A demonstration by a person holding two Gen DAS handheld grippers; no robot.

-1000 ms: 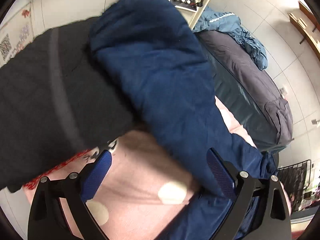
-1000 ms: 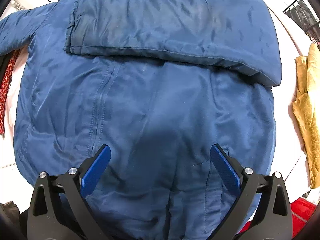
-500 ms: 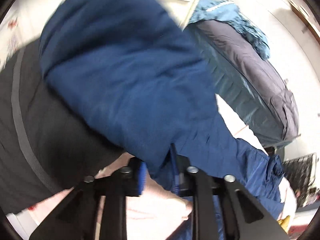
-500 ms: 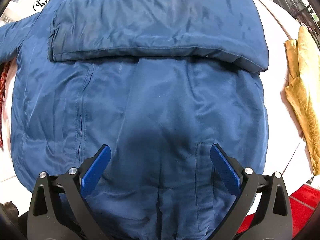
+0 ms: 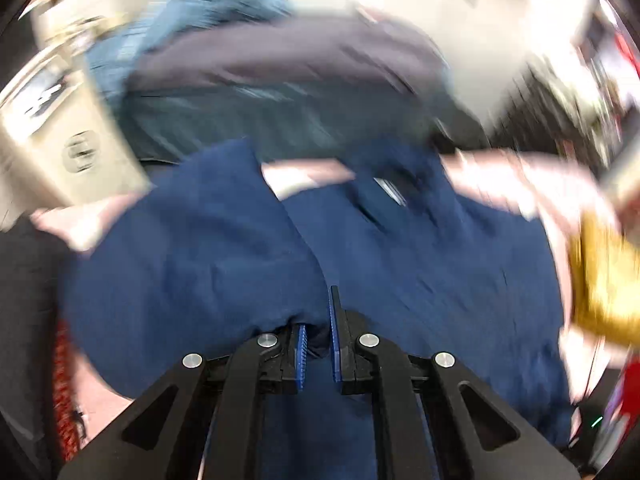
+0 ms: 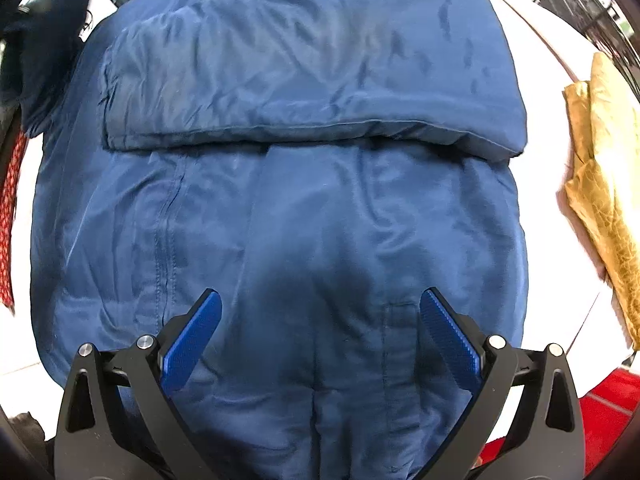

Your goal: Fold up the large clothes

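Observation:
A large navy blue jacket (image 6: 312,208) lies spread on a pale table (image 6: 540,80), one sleeve (image 6: 312,80) folded flat across its upper body. My right gripper (image 6: 320,328) hangs open straight above the jacket's lower half, nothing between its blue pads. In the blurred left wrist view, my left gripper (image 5: 318,340) is shut on the cuff end of the jacket's other sleeve (image 5: 192,248), which bulges up over the jacket body (image 5: 440,272).
A mustard yellow garment (image 6: 604,184) lies at the table's right edge. A red patterned cloth (image 6: 10,216) and dark clothes (image 6: 36,68) lie at the left. Beyond the table, a dark grey and teal heap (image 5: 280,92) and a beige device (image 5: 68,148) show through blur.
My left gripper closed on the sleeve cuff and swung it fast across over the jacket body, rolling as it went. My right gripper drifted slightly over the jacket and stayed open.

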